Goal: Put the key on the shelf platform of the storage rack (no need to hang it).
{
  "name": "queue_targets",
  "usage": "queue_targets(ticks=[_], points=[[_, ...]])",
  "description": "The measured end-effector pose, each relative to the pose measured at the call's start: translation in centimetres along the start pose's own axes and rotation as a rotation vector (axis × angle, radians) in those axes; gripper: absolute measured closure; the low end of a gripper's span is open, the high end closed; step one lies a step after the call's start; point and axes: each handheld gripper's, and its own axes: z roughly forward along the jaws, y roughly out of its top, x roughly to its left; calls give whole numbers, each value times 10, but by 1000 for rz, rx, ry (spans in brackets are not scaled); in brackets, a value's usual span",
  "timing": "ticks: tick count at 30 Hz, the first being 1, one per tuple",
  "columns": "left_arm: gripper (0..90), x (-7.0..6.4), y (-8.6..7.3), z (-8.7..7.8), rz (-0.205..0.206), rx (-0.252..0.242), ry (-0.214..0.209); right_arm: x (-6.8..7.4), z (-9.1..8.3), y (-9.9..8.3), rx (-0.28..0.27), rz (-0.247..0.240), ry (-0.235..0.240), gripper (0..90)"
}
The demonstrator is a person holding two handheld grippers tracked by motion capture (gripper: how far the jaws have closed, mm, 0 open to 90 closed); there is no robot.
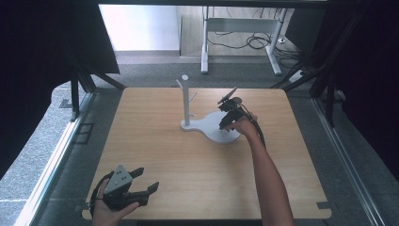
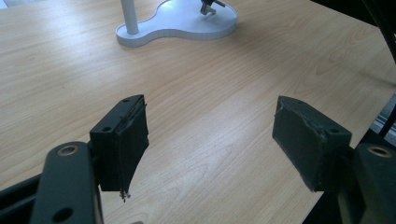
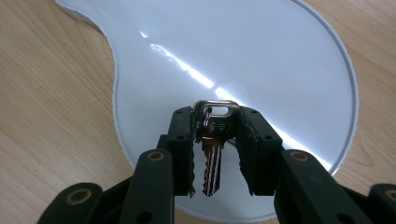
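Keys (image 3: 214,140) hang pinched between the jaws of our right gripper (image 3: 215,154), just above the wide round end of a white stand base (image 3: 261,60). Around them, from largest to smallest: the wooden table (image 1: 188,174) is pale, with a fine straight grain and rounded corners. On its far middle stands the white stand, a smooth, glossy, flat base shaped like a pear, narrow at the left and broad at the right. From the narrow end rises a slim white post (image 1: 186,101) with short pegs branching near its top. Our right gripper (image 1: 229,113) reaches over the broad end, right of the post, with nothing between it and the base. Our left gripper (image 1: 141,186) rests at the near left edge of the table, well apart from the stand, its jaws spread wide and holding nothing; its pads (image 2: 126,144) are dark, blocky and rough-surfaced. The keys are small flat metal, silvery, one with a grooved blade pointing toward us and a rectangular bow at the top.
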Motion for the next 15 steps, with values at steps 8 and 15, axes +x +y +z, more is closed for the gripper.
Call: queue_targets(ticks=[8,15], points=[[269,2,-1,0,-5,0,2,1,11,1,1,4,-1,676],[269,1,0,0,-5,0,1,5,17,2,9,-13,-32,676]])
